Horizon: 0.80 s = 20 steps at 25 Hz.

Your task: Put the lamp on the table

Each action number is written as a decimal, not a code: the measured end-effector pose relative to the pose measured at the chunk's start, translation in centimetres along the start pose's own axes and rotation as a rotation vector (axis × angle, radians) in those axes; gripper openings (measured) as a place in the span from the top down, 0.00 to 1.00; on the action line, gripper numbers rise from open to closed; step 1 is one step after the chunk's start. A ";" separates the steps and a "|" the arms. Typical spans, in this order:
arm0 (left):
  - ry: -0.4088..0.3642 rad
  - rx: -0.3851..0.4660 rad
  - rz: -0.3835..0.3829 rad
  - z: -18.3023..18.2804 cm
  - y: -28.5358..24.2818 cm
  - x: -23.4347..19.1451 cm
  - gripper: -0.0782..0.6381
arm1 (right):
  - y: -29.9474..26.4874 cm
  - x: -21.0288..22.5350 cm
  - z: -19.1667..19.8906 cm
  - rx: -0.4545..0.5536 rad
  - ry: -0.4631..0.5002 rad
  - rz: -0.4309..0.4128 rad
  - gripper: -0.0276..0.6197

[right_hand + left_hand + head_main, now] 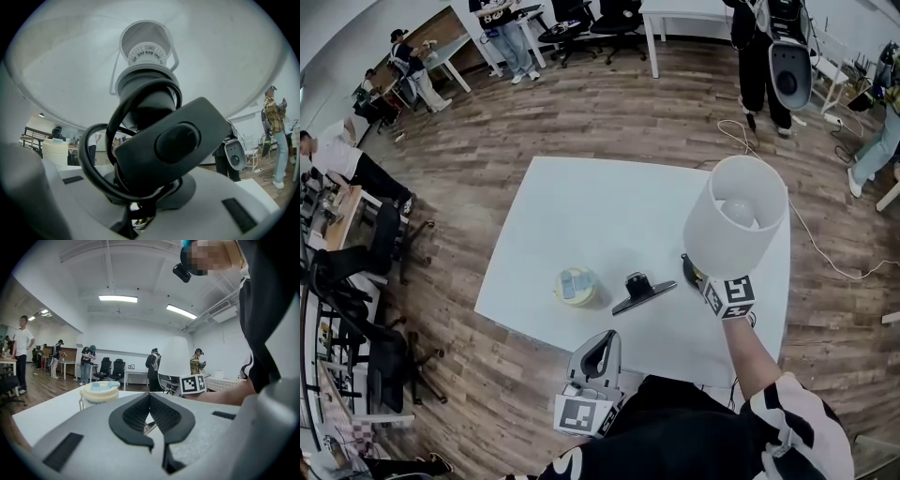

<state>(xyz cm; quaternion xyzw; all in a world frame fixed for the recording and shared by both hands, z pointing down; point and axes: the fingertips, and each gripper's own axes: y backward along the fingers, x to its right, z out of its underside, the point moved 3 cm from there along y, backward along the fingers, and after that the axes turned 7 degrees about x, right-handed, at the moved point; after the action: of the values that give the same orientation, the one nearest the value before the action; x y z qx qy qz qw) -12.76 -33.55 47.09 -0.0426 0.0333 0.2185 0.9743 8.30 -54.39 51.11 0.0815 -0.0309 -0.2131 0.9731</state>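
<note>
The lamp [736,225] has a white drum shade and a black stem, and it stands upright over the right part of the white table [581,206]. My right gripper [698,274] is shut on the stem just below the shade. In the right gripper view the lamp [211,61] is seen from below. The coiled black cord and its inline switch [168,140] sit between the jaws of my right gripper [140,192]. Whether the lamp's foot rests on the table I cannot tell. My left gripper [602,349] hangs at the table's near edge, shut and empty, as the left gripper view [150,397] also shows.
A pale yellow cup with a blue lid [577,286] and a flat black piece [642,292] lie near the table's front middle. The cup [99,392] also shows in the left gripper view. A cable [806,234] trails over the wooden floor at the right. Several people and office chairs stand further back.
</note>
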 end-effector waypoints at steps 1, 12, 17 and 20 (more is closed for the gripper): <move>0.000 0.001 0.002 -0.1 0.0 0.0 0.88 | 0.0 0.0 0.1 -0.005 0.000 0.002 0.84; -0.011 0.021 0.058 -0.2 -0.1 1.2 0.88 | 2.6 0.2 0.9 -0.051 -0.085 0.092 0.65; -0.016 0.032 0.097 -0.3 -0.5 1.8 0.88 | 4.3 -0.9 1.2 -0.077 -0.071 0.081 0.65; -0.016 0.039 0.127 -0.6 -1.0 2.4 0.88 | 5.5 -1.2 0.7 -0.076 -0.056 0.080 0.65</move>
<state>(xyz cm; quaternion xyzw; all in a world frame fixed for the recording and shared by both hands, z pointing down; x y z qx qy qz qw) -10.17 -33.44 46.37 -0.0196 0.0326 0.2796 0.9594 9.37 -49.04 52.68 0.0372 -0.0534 -0.1775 0.9820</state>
